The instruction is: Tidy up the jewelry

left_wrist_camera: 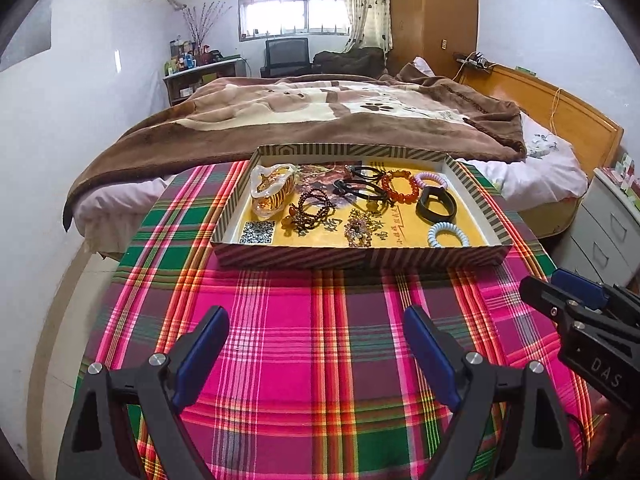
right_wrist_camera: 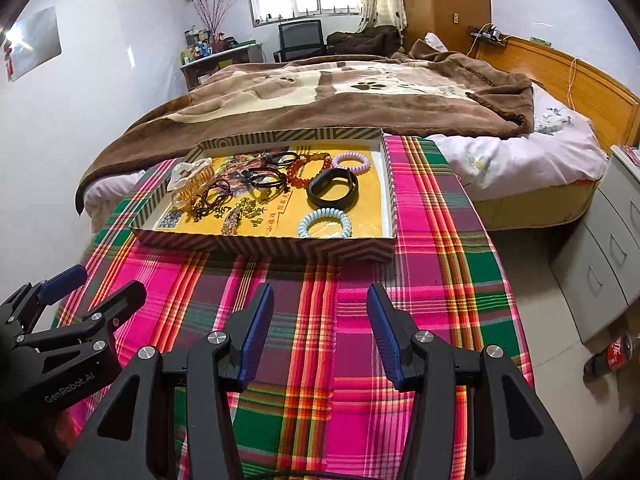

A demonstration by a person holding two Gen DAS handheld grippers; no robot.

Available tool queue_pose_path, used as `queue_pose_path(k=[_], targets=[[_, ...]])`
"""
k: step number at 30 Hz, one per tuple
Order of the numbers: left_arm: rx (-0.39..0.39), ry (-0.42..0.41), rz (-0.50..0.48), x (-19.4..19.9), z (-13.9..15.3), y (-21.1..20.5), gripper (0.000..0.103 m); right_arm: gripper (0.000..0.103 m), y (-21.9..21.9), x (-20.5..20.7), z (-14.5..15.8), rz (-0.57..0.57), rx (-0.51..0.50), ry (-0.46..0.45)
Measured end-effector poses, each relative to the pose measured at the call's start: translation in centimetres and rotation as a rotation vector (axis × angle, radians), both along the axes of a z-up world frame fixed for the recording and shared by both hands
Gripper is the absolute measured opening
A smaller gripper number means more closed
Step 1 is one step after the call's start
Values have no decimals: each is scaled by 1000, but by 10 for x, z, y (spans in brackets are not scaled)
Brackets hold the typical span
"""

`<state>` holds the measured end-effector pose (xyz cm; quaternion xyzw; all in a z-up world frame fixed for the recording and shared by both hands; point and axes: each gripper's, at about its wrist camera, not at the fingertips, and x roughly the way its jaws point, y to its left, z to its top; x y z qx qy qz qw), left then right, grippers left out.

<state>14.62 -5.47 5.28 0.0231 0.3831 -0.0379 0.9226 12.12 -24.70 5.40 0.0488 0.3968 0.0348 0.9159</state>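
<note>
Two grippers hover low over the plaid-covered bench [left_wrist_camera: 312,320], both holding nothing. At 7 o'clock the left gripper [left_wrist_camera: 316,354] has its jaws spread wide; at 5 o'clock the right gripper [right_wrist_camera: 320,330] is likewise spread. At 12 o'clock, well apart from both, the striped tray [left_wrist_camera: 360,258] holds the jewelry: amber bead bracelet [left_wrist_camera: 400,186], black band [left_wrist_camera: 436,205], pale blue coil tie [left_wrist_camera: 448,235].

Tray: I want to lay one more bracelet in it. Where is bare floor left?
In the tray, bare yellow floor lies along the right wall, beside the black band and blue coil tie. The left half is crowded: hair claw, dark beads.
</note>
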Motion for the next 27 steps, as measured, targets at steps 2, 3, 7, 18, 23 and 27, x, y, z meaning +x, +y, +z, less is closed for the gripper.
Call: queue_pose_path(k=[2,3,7,18,23,27], targets=[[-15,-5,-2,-1,1,1,88,49,0,0,0,0,1,1],[-25,-5,-5,-2,1,2,88,49,0,0,0,0,0,1],[-21,-11,-3,-2,2,2,88,49,1,1,-1,-1,2,4],[20,-8,-1,-4,-2,-3,88,49,2,1,-1,-3,2,5],[14,-5,1,-4,-3,-1,88,49,2,1,-2,-2,2,5],[13,-5,4,-4,-3,-1,88,49,2,0,-2,-2,3,5]])
